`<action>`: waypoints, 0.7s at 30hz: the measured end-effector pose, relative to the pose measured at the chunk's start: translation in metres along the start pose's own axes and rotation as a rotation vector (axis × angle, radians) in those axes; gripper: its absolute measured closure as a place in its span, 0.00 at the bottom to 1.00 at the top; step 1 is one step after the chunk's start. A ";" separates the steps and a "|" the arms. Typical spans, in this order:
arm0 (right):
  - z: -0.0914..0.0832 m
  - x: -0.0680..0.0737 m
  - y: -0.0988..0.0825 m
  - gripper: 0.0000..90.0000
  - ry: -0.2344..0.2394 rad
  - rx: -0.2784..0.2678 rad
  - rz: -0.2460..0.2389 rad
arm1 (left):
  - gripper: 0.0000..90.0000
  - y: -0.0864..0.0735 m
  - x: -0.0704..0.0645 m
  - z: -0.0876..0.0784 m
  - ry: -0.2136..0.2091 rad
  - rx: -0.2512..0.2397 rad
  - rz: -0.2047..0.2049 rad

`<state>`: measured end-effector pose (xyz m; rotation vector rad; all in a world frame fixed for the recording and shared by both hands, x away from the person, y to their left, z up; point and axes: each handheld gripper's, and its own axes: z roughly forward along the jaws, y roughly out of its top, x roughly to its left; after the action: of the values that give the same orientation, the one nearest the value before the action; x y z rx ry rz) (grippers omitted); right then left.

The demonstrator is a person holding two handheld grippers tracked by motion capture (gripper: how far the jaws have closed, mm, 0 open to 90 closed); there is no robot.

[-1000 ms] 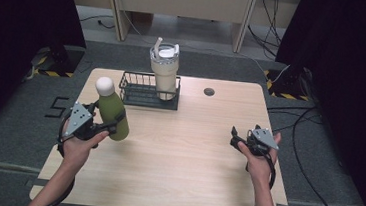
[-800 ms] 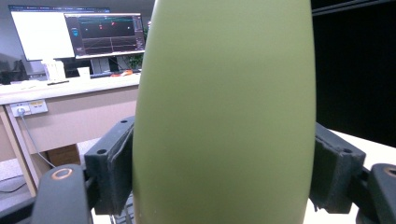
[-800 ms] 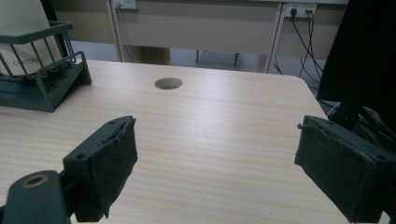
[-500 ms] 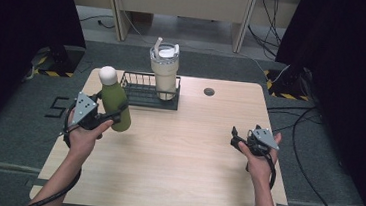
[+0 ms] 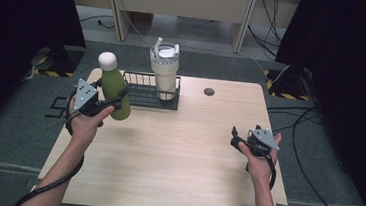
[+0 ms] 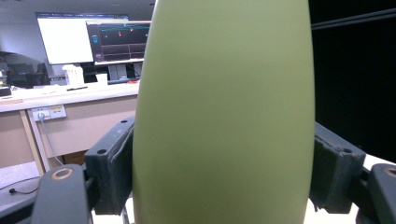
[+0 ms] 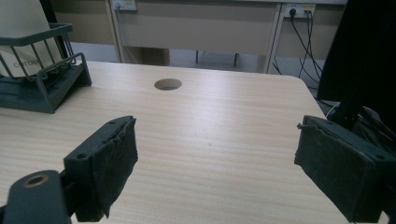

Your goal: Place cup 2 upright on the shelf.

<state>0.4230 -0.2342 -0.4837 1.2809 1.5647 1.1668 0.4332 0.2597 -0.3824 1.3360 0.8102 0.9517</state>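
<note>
pale wood table [image 5: 176,152], grey carpet floor [image 5: 17,133]

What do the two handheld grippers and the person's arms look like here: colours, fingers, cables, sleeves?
Both the left gripper and the right gripper are black, each topped by a grey three-cornered plate with small dark dots. A black cable loops from each down along the forearm. The fingers are blocky black pads with frayed edges and brass-ringed pivots. Forearms are bare; no sleeves or gloves show.
</note>
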 end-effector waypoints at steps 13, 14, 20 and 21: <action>0.001 0.002 -0.001 0.14 0.004 0.003 0.005 | 0.24 0.008 0.007 0.023 0.017 -0.005 0.008; 0.001 0.002 -0.001 0.14 0.003 0.004 0.002 | 0.24 0.008 0.007 0.024 0.019 -0.006 0.008; 0.002 0.003 -0.002 0.15 0.003 0.005 0.002 | 0.24 0.005 0.010 0.031 0.036 -0.003 0.007; 0.002 0.003 -0.002 0.15 0.002 0.004 0.001 | 0.24 0.005 0.011 0.033 0.038 0.001 0.007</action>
<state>0.4238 -0.2314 -0.4858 1.2841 1.5689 1.1664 0.4668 0.2558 -0.3745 1.3251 0.8357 0.9851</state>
